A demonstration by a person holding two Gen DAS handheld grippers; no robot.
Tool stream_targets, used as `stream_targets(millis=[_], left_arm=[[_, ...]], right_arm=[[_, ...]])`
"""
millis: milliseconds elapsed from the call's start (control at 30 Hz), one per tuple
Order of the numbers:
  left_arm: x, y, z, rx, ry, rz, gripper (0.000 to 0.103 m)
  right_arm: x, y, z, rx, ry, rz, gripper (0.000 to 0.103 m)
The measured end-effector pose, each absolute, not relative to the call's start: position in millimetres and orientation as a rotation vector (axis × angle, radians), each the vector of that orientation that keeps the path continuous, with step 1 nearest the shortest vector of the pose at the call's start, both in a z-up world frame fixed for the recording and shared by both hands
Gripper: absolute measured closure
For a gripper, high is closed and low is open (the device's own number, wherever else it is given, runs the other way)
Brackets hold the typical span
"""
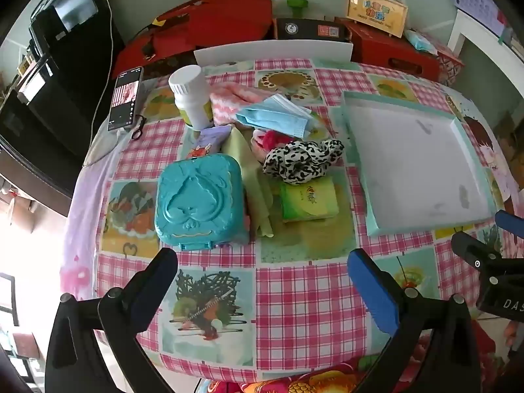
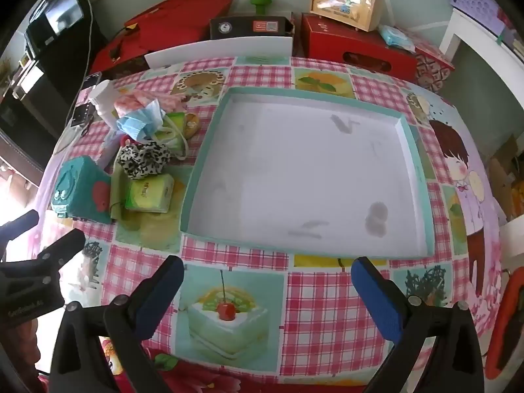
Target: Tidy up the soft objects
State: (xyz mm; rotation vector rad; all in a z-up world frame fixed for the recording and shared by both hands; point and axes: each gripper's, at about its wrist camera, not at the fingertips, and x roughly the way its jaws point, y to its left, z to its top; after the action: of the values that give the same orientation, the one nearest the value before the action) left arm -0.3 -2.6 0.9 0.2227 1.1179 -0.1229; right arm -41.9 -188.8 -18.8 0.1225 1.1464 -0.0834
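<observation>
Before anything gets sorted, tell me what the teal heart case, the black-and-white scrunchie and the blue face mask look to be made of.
Teal heart case: moulded hard plastic, slightly glossy, with raised relief and a crisp clasp edge.
Black-and-white scrunchie: soft printed fabric, matte, bunched into gathered folds.
Blue face mask: thin pleated non-woven sheet, probably, matte and limp over the pile.

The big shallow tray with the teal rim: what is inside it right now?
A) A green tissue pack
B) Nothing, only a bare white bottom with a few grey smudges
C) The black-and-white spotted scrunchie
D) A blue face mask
B: the tray shows only its white bottom, while the face mask, the scrunchie and the tissue pack all lie on the tablecloth to its left.
</observation>
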Motion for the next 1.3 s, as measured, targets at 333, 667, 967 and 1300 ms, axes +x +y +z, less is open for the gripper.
stream_targets(millis=[333,667,967,1300], left_arm=[[-3.8,3.3,7.0,0.134,1.096,-0.168,0.000],[-9.5,5.6,14.4,0.100,1.040,-0.165,0.000],[-11.9,8.7,16.8,0.107,1.051,-0.136,0.000],[-14.5,-2.5,16.1,0.156,1.048,-0.129,0.000]], right_arm=[[-40.7,-184.0,-11.5,0.112,1.127,-0.098,0.000],[-44.1,-186.8,-6.6,0.109,1.119,-0.080,0.000],[-44.7,-188.0,-2.5,0.120,1.100,-0.058,0.000],[-46.5,-196.1,-2.1,0.145,1.094,-0.062,0.000]])
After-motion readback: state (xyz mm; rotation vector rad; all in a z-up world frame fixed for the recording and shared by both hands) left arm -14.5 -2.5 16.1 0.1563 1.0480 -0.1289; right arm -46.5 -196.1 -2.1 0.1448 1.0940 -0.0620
